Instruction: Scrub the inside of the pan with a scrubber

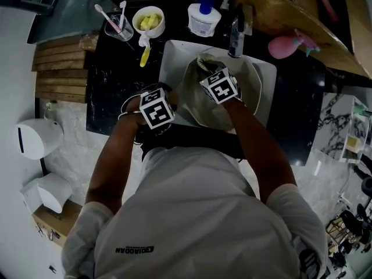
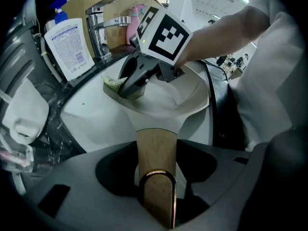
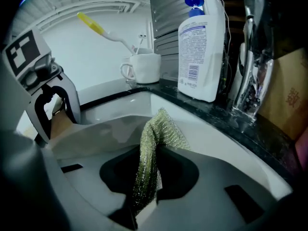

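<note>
Wooden handle of the white pan sits clamped in the left gripper. In the upper middle of the head view, the right gripper pinches the green scrubber inside the pan.

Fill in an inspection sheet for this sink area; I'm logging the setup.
Surface: black stone counter with a white sink set in.
Job's things: white pan in the sink; green scrubber at its far edge.
Clutter: white bottle, toothbrush cup, bowl.
Grippers: left gripper shut on the pan's wooden handle; right gripper shut on the scrubber.
Cables: thin pale loop beside the left gripper, maybe a cord.
Surroundings: wooden slats, white dispenser.
</note>
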